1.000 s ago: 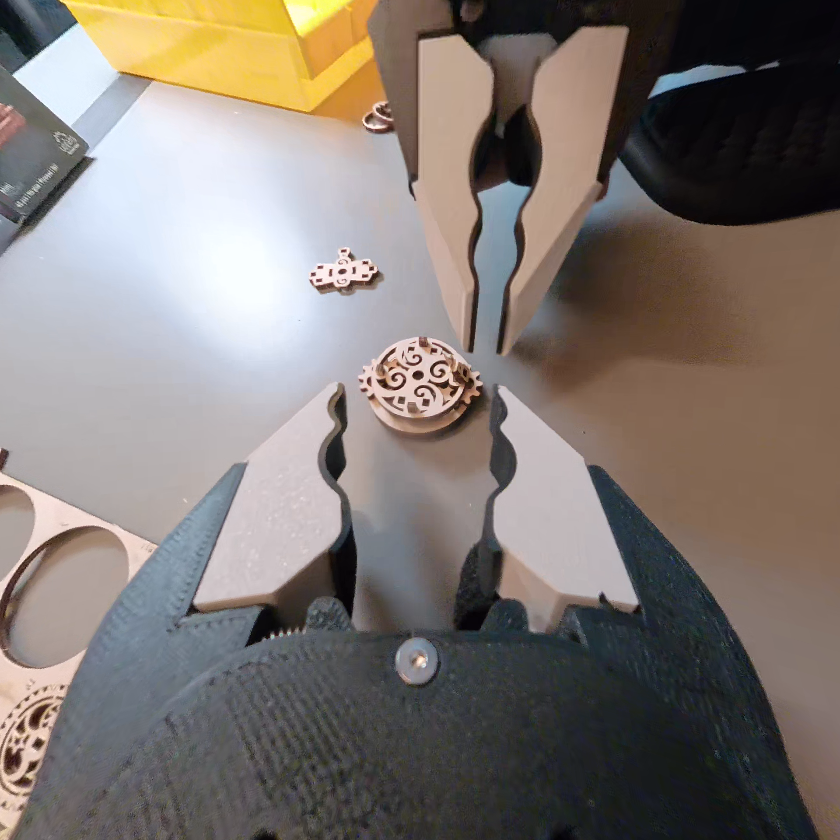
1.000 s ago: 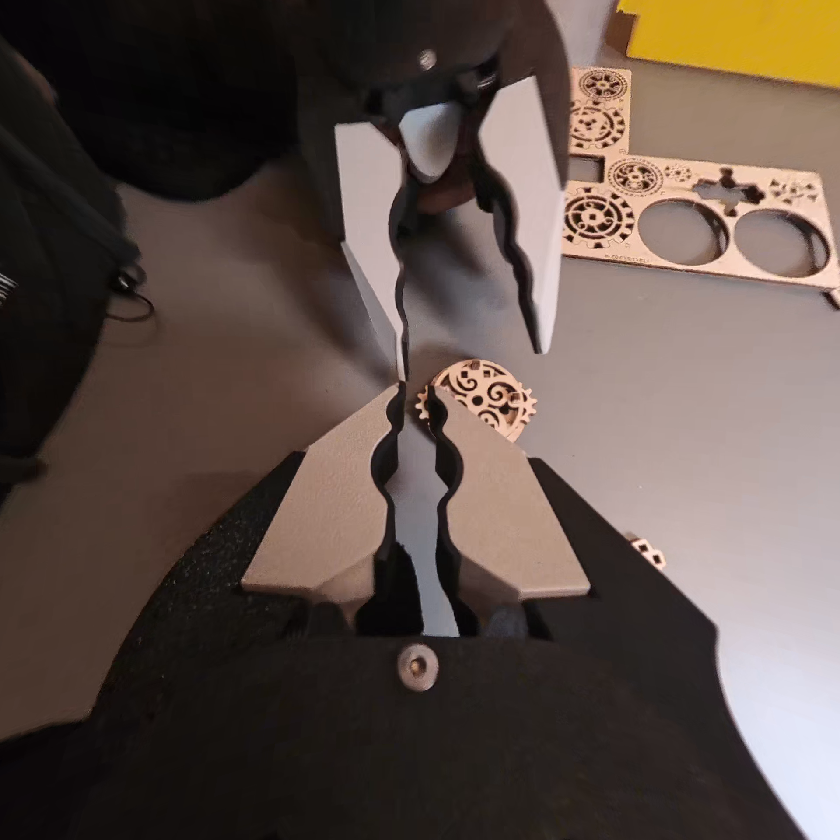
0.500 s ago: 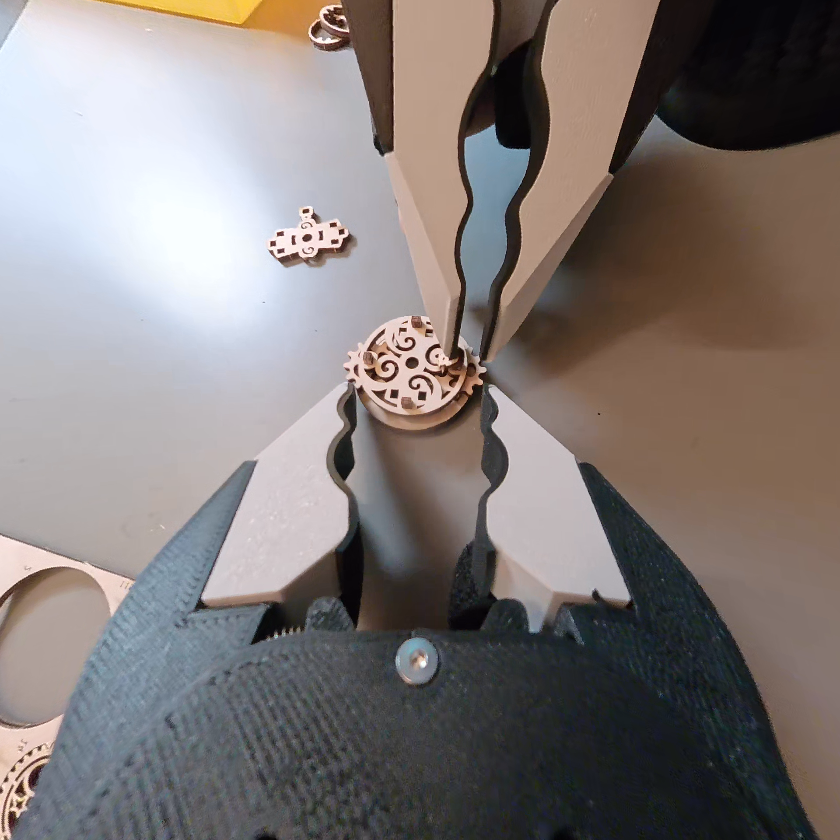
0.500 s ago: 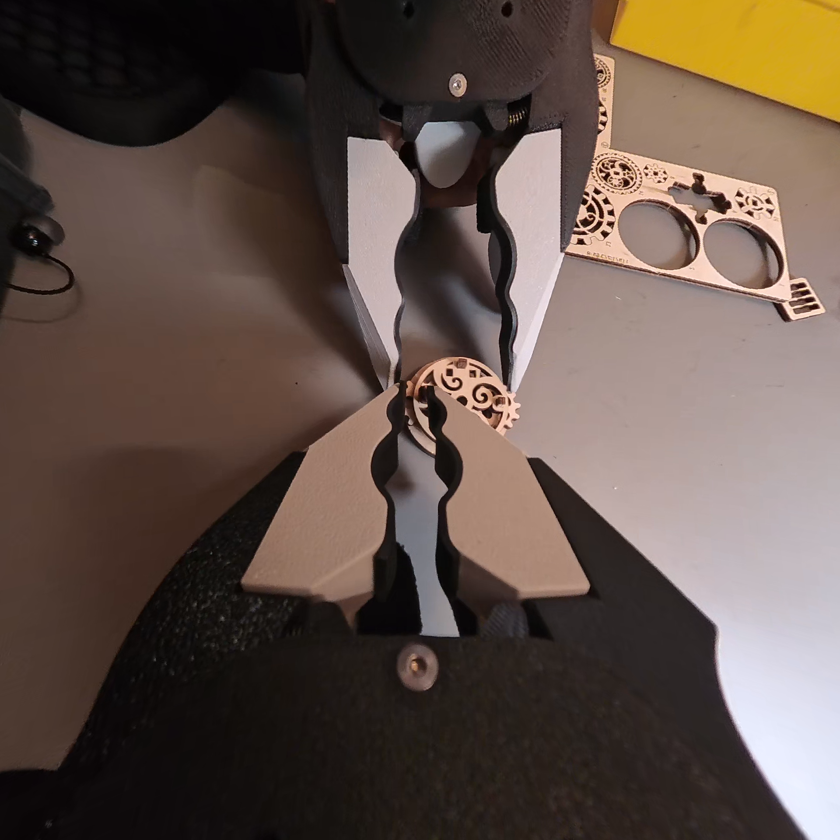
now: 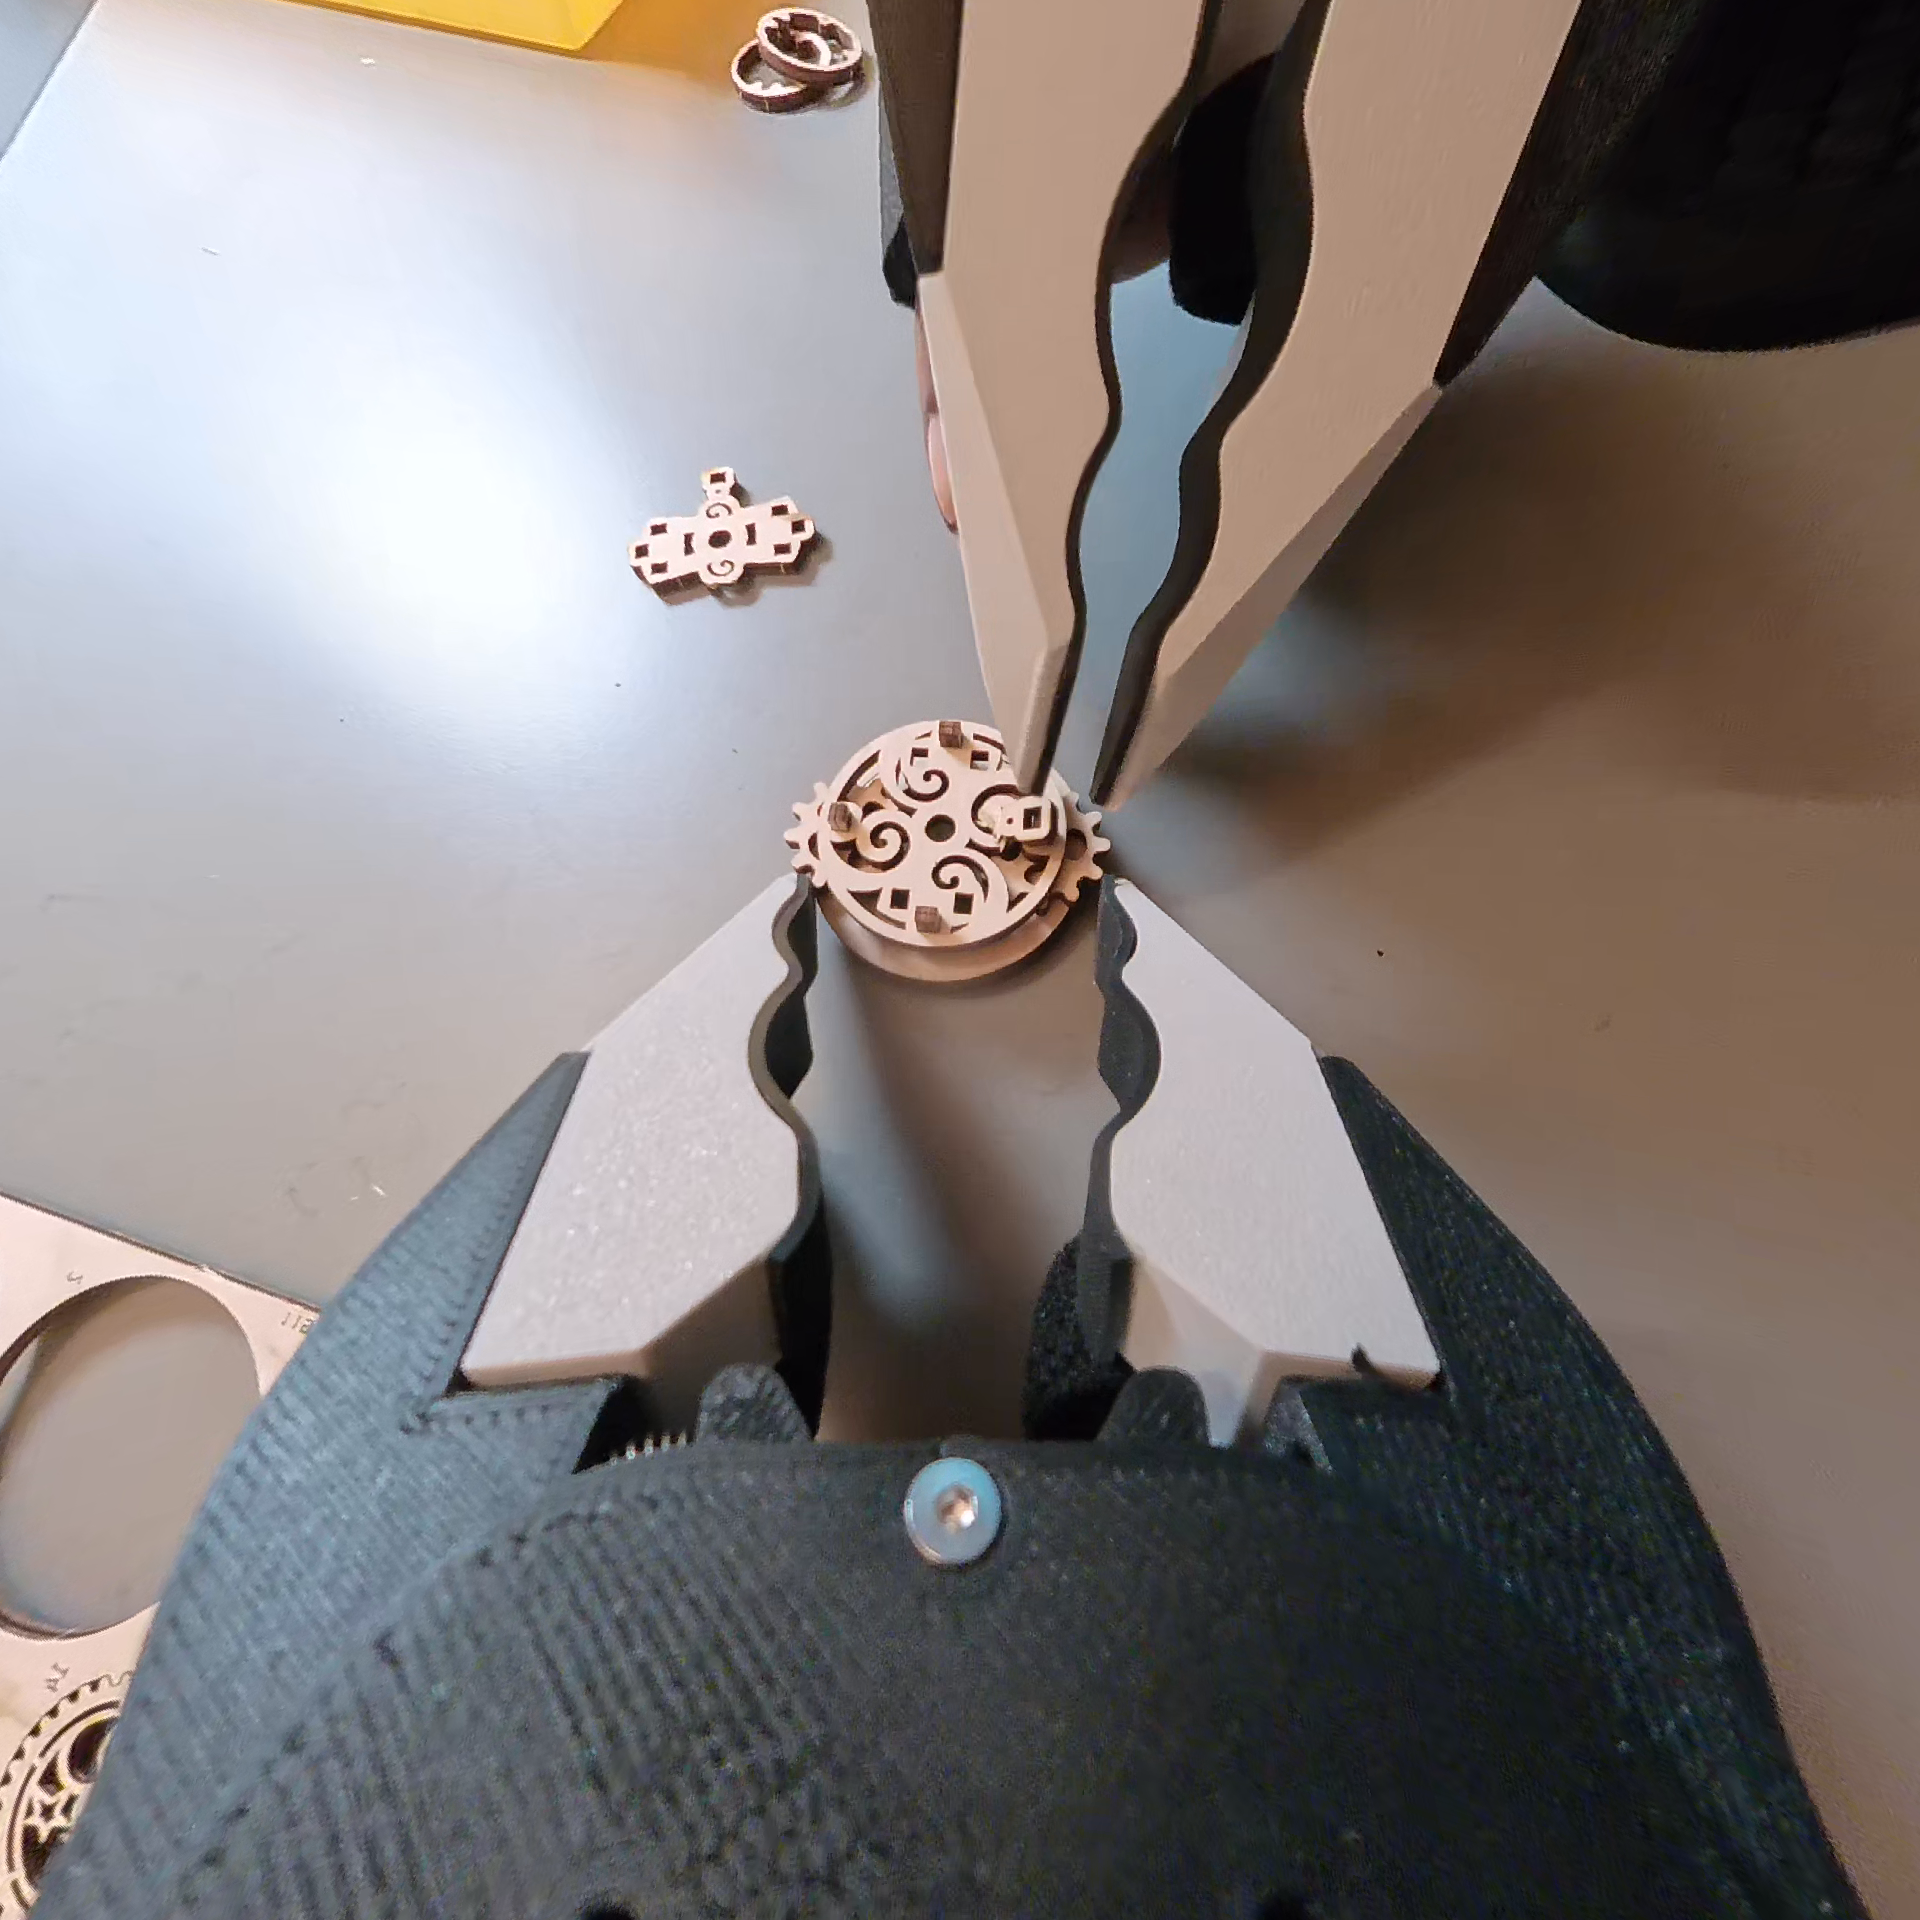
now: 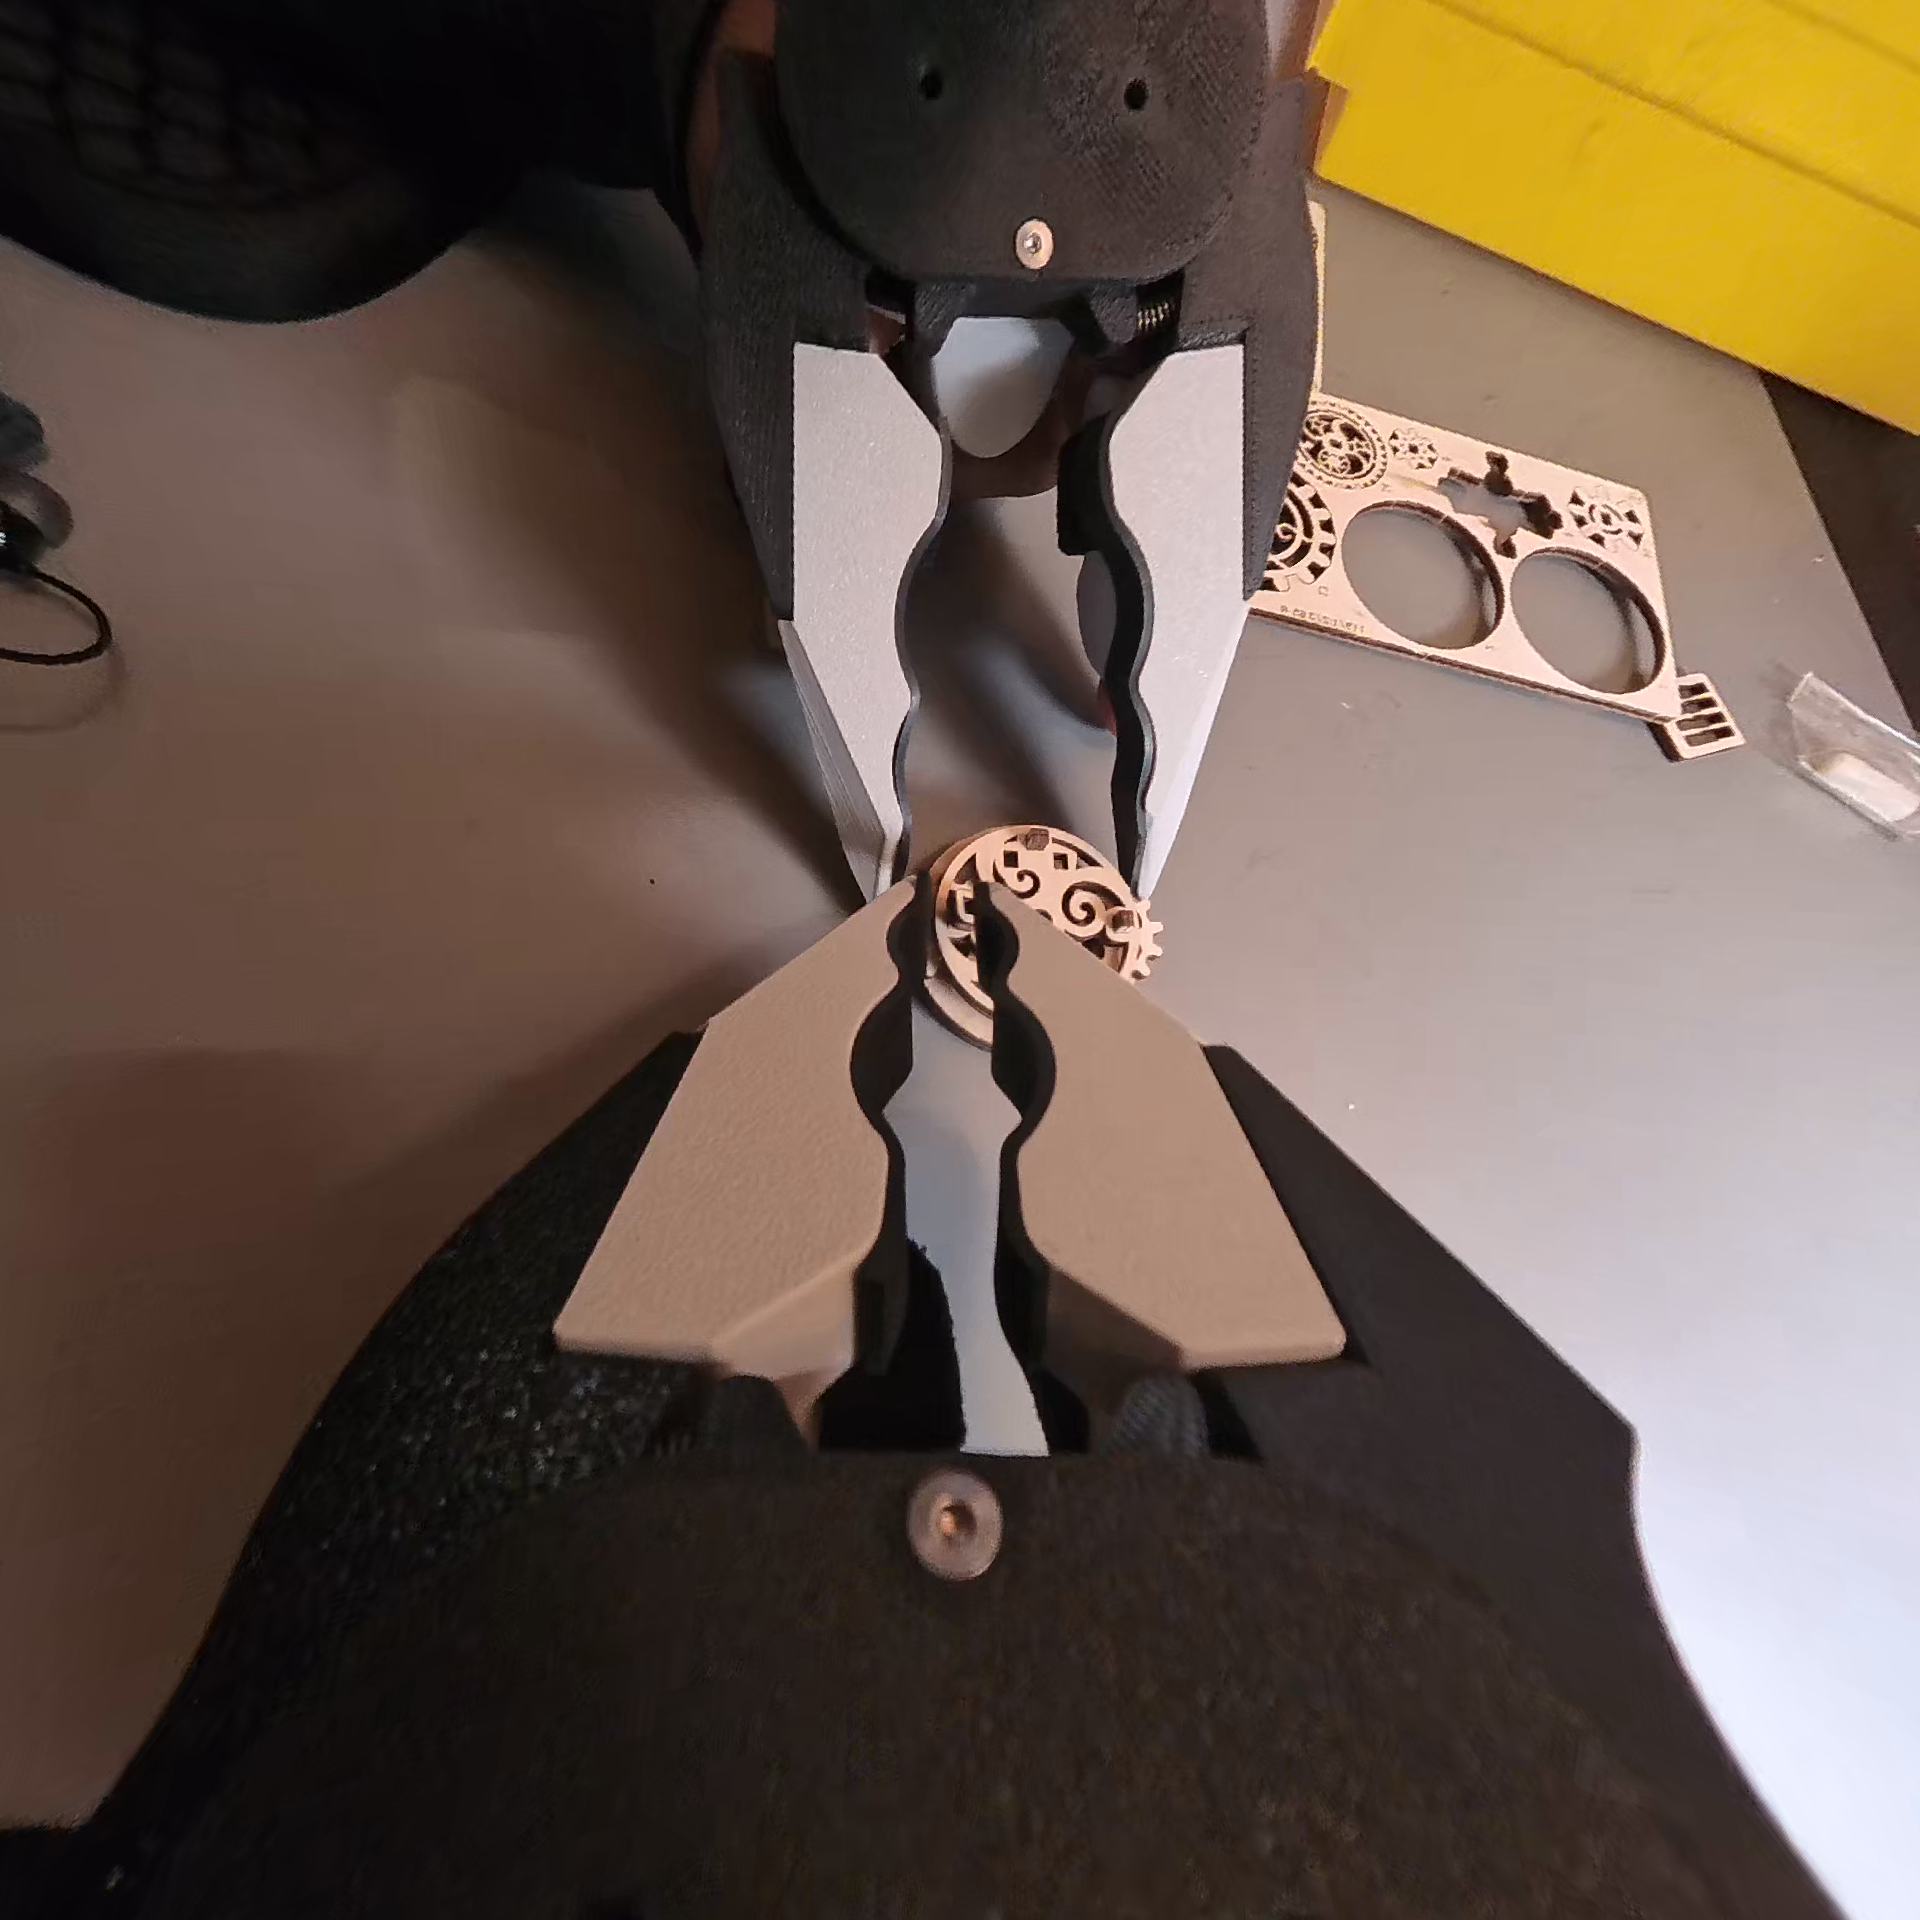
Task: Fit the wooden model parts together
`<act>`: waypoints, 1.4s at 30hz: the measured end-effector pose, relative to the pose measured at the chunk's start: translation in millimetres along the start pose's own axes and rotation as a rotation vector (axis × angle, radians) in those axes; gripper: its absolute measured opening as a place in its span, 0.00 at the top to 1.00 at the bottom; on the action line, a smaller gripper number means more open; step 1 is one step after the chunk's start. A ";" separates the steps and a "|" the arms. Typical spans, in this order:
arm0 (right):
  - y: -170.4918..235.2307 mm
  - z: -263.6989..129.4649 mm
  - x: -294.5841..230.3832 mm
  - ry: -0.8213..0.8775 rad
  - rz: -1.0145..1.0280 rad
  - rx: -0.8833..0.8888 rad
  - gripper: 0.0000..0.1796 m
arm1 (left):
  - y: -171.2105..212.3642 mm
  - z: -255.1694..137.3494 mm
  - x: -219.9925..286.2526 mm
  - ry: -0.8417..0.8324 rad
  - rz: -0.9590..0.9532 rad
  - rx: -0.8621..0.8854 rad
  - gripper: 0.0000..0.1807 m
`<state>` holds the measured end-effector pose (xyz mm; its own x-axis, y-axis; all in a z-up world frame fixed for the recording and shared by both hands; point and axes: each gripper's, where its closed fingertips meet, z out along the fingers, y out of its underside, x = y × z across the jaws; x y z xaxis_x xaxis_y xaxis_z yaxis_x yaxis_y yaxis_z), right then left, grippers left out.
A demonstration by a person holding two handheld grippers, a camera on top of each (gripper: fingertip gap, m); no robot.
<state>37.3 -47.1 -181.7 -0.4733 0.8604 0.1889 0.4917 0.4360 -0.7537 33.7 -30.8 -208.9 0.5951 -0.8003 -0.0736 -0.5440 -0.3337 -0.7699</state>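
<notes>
Here, a round wooden gear assembly point(image 5: 940, 854) lies on the grey counter point(image 5: 312, 727). The left gripper point(image 5: 945, 899) fingers straddle it, released; the right gripper point(image 6: 951, 899) fingers, nearly clenched, touch its top edge.

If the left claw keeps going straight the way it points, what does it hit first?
Most likely the round wooden gear assembly, which sits right between and just ahead of the left claw tips. Directly behind it are the right claw tips, already at its far edge.

The left gripper point(image 5: 945, 883) is held with fingers spread wide; the right gripper point(image 6: 951, 904), opposite and tip to tip, is nearly closed.
</notes>
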 end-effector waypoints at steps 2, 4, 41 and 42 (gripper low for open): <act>1.2 1.3 0.5 0.004 -0.005 -0.010 0.97 | 0.0 0.0 0.1 0.000 0.000 0.000 0.71; 0.5 2.3 1.1 0.001 0.008 -0.003 0.97 | -0.1 0.0 0.0 -0.002 0.002 0.000 0.71; 8.7 6.0 -2.4 0.301 -0.652 -0.200 0.99 | 0.4 0.3 1.2 0.001 -0.041 -0.007 0.71; 8.9 6.0 -2.6 0.299 -0.670 -0.209 0.99 | 0.4 0.4 1.1 0.002 -0.044 -0.007 0.71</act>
<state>38.5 -47.0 -192.7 -0.5159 0.4159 0.7489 0.3116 0.9054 -0.2883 34.5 -31.7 -209.5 0.6169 -0.7861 -0.0385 -0.5219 -0.3720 -0.7676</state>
